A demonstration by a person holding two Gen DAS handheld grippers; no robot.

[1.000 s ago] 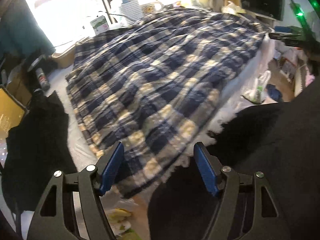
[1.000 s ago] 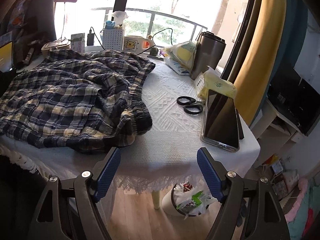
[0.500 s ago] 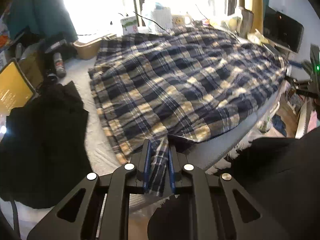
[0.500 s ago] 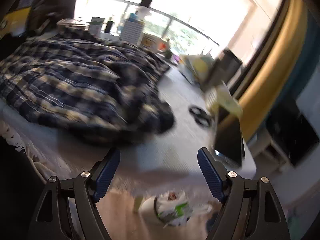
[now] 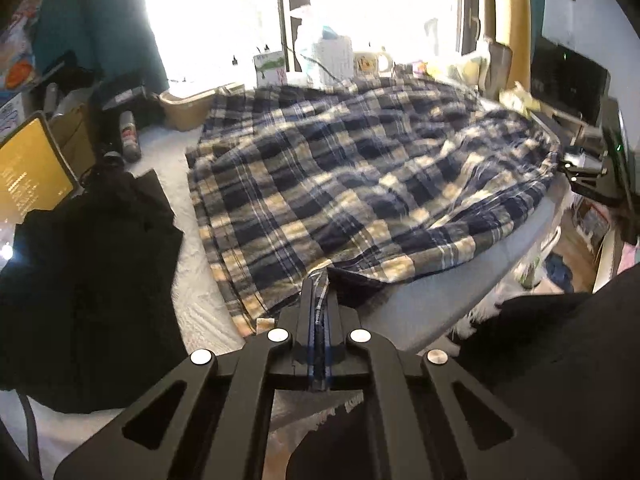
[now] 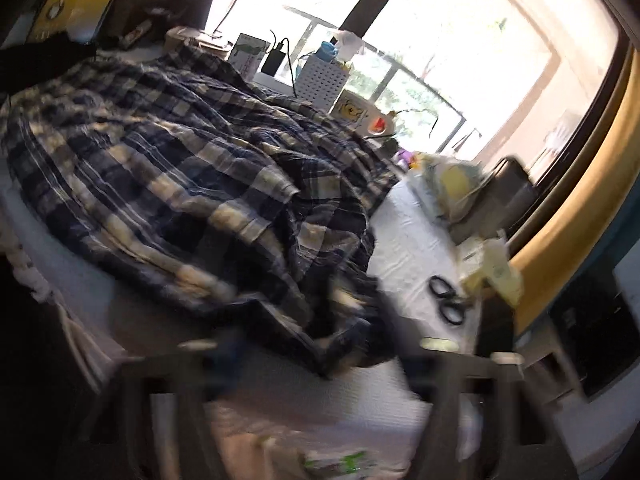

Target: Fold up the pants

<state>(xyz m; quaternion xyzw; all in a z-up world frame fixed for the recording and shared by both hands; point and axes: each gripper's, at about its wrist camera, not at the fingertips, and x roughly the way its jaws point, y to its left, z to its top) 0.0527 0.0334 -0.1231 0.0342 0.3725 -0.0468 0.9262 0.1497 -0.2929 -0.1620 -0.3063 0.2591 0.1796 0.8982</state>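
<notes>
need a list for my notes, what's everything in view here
pants: one, navy and cream plaid, spread over the table
table: one, white cloth cover, under the pants
black garment: one, black, on the table left of the pants
scissors: one pair, black handles, on the table right of the pants
mug: one, cream, by the window
spray can: one, dark, far left of the table
screen: one, yellow, left edge
left claw: shut on the near hem of the pants
right claw: blurred, jaws have just been closing, at the pants' near edge
</notes>
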